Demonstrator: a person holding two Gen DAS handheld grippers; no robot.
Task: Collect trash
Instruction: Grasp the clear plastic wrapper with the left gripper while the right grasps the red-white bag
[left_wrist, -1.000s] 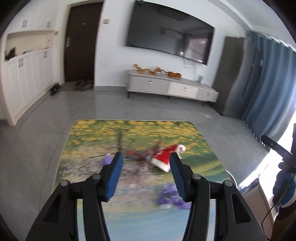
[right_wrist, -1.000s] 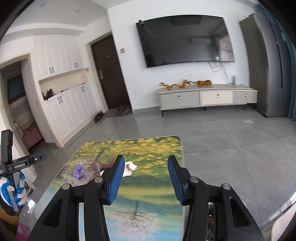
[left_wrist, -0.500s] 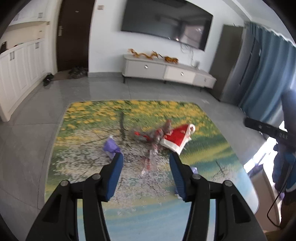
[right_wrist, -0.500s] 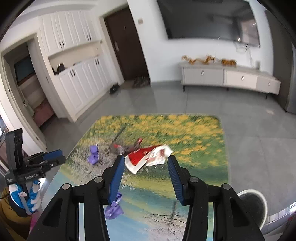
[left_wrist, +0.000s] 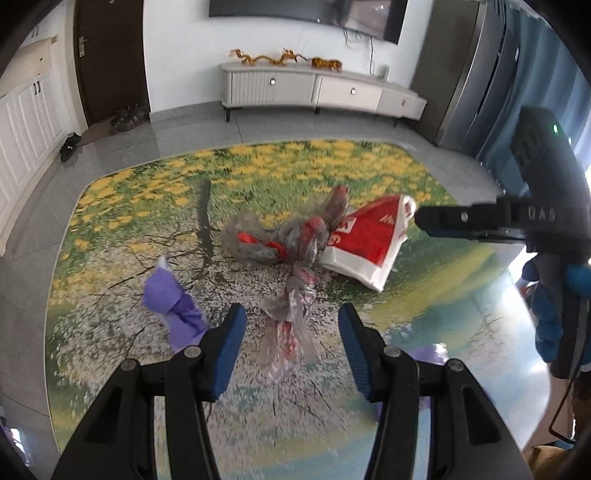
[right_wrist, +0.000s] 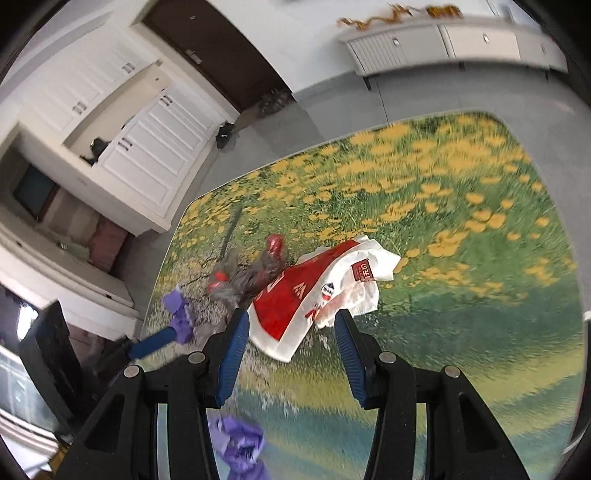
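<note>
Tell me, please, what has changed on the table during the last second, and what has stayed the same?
Both grippers tipped down and came closer to the trash. The left gripper now hangs open over the clear wrapper, the right gripper open over the red bag. Nothing was gripped. The trash and the purple wads lie as before.

The left gripper (left_wrist: 291, 345) points down and forward, with its two blue fingers (left_wrist: 227, 352) spread wide and nothing between them. The right gripper (right_wrist: 290, 354) has the same pose: its blue fingers (right_wrist: 231, 356) stand wide apart and hold nothing. In the left wrist view, the right gripper (left_wrist: 476, 221) shows at 3 o'clock, seen from the side. In the right wrist view, one blue finger of the left gripper (right_wrist: 153, 341) shows at 8 o'clock.
</note>
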